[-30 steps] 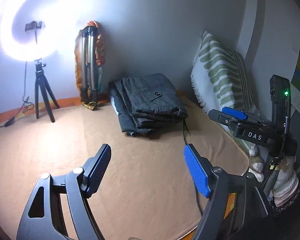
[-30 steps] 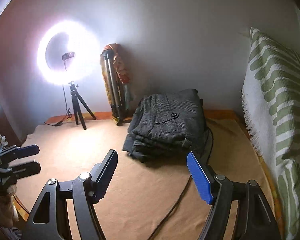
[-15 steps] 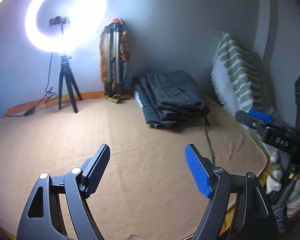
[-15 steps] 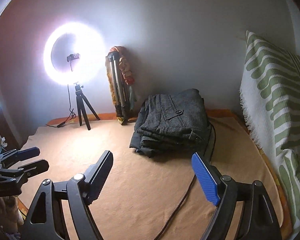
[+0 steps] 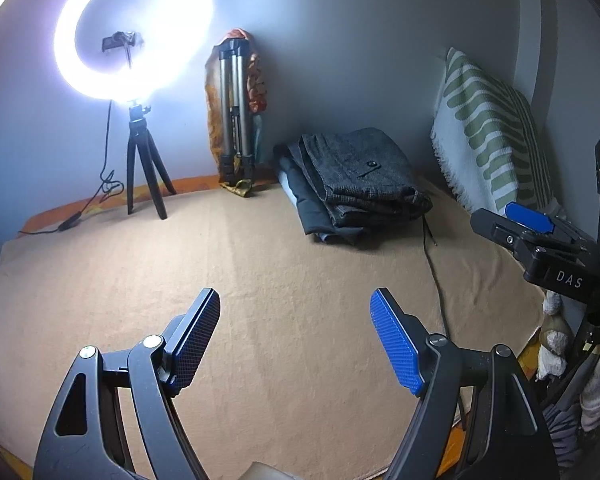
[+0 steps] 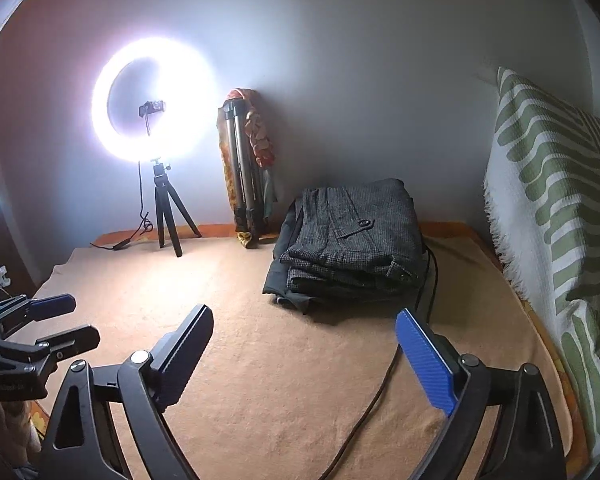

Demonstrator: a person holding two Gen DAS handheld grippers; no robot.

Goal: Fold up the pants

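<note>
Right wrist: folded pants [image 6: 350, 236] on blanket [image 6: 260, 360].

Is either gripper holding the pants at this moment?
No: the left gripper and right gripper are open and empty, apart from the folded pants by the wall.

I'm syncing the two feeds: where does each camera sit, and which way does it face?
Left wrist: on the left gripper, above the tan blanket, facing the folded pants; right gripper shows at right.
Right wrist: on the right gripper, facing the same pants; left gripper shows at left.
Shared: pants, ring light, striped pillow.
</note>
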